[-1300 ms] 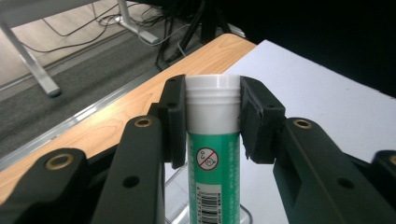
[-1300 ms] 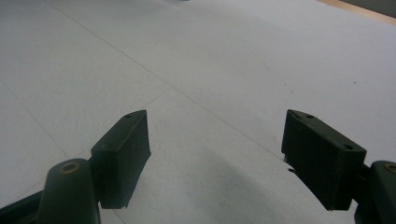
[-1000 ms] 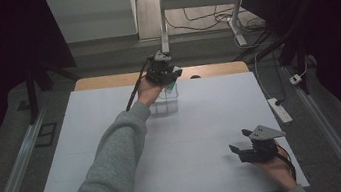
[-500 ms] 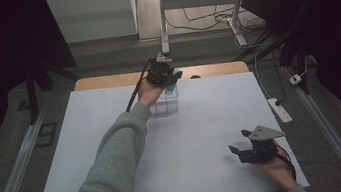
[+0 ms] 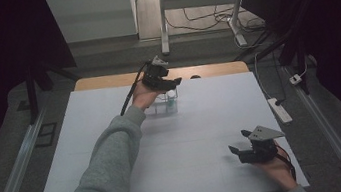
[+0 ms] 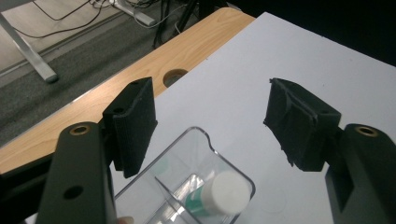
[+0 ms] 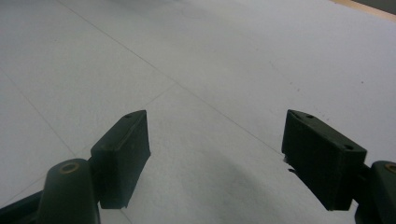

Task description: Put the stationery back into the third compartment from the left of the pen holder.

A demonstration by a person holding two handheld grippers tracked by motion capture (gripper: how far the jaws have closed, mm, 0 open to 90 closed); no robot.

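Observation:
A clear plastic box (image 5: 159,109) with compartments stands at the far middle of the white table top (image 5: 202,122). In one compartment stands a small bottle (image 6: 224,193) with a white cap and a green label; the bottle (image 5: 171,99) also shows from above. My left gripper (image 6: 210,116) hangs just above the box (image 6: 184,151). Its jaws have just been opening and now stand wide, with nothing pressed between the pads. From the high view the left gripper (image 5: 174,82) sits over the box's far side. My right gripper (image 5: 239,150) rests open near the front right, and its jaws (image 7: 217,154) hold nothing.
A wooden table edge (image 6: 140,70) with a round cable hole (image 6: 175,77) runs behind the white top. A white power strip (image 5: 279,110) lies on the floor to the right. Desk legs and cables stand beyond the table.
The left gripper's jaws have spread apart above the box, and the bottle stands free in its compartment. The right hand has kept still.

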